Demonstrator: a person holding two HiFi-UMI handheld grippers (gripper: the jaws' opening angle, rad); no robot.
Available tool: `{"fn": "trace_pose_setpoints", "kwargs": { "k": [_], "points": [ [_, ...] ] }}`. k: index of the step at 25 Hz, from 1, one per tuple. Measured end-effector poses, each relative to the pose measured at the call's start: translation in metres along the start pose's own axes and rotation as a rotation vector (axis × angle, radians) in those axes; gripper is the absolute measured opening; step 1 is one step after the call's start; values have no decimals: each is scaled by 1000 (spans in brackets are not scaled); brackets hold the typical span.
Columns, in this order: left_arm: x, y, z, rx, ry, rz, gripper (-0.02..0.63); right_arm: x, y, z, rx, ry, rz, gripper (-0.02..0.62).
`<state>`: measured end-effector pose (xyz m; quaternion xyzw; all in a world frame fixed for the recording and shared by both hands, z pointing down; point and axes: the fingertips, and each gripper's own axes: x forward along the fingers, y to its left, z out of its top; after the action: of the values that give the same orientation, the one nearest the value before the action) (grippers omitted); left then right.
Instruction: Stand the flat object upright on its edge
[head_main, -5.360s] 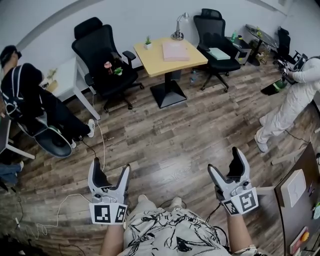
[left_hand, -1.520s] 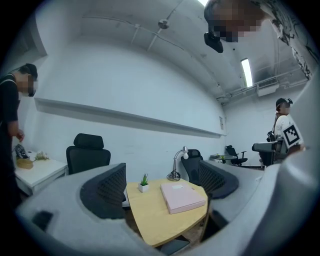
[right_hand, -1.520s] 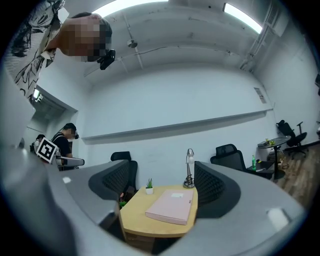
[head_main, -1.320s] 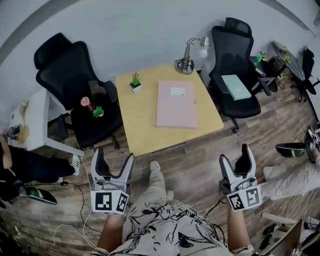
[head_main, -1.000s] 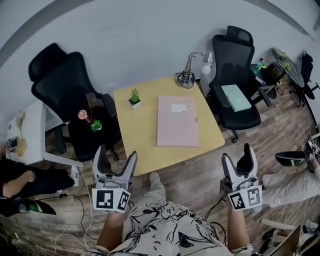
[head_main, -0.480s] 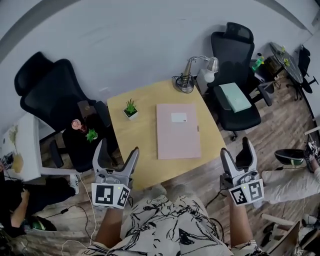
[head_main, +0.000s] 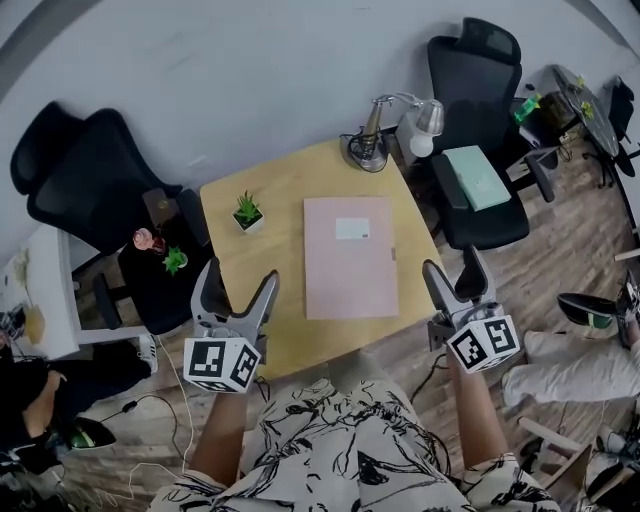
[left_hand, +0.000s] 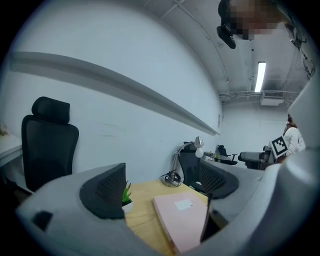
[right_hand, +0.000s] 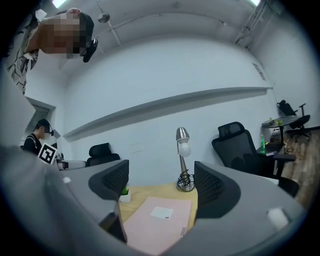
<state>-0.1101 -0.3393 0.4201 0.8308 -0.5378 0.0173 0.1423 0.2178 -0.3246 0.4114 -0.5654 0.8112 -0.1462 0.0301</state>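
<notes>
While the pink folder (head_main: 350, 256) lies flat in the middle of the tabletop (head_main: 290, 180), the left gripper (head_main: 240, 275) and right gripper (head_main: 452, 262) hover at its near edge, jaws of both apart, holding nothing.

The square light-wood table (head_main: 275, 245) carries a flat pink rectangular folder (head_main: 350, 258) with a white label, lying flat near its middle, a small green plant in a white pot (head_main: 246, 212) to the folder's left, and a silver desk lamp (head_main: 363, 150) at the far edge.

No writing can be read; the white label (head_main: 351, 228) on the pink folder (head_main: 350, 280) is too small.
</notes>
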Motion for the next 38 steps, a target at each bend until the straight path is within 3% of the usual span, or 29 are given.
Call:
{"fn": "trace_pose_setpoints", "kwargs": {
  "k": [7, 24, 32, 38],
  "points": [
    [55, 6, -36, -29, 90, 22, 449, 55, -38, -43, 42, 115, 23, 403],
    [167, 24, -180, -203, 391, 30, 449, 142, -93, -195, 225, 443, 47, 400],
    [196, 25, -225, -297, 474, 58, 440, 163, -105, -230, 301, 528, 42, 382],
    [216, 19, -245, -341, 510, 31, 414, 176, -106, -249, 394, 560, 50, 365]
  ]
}}
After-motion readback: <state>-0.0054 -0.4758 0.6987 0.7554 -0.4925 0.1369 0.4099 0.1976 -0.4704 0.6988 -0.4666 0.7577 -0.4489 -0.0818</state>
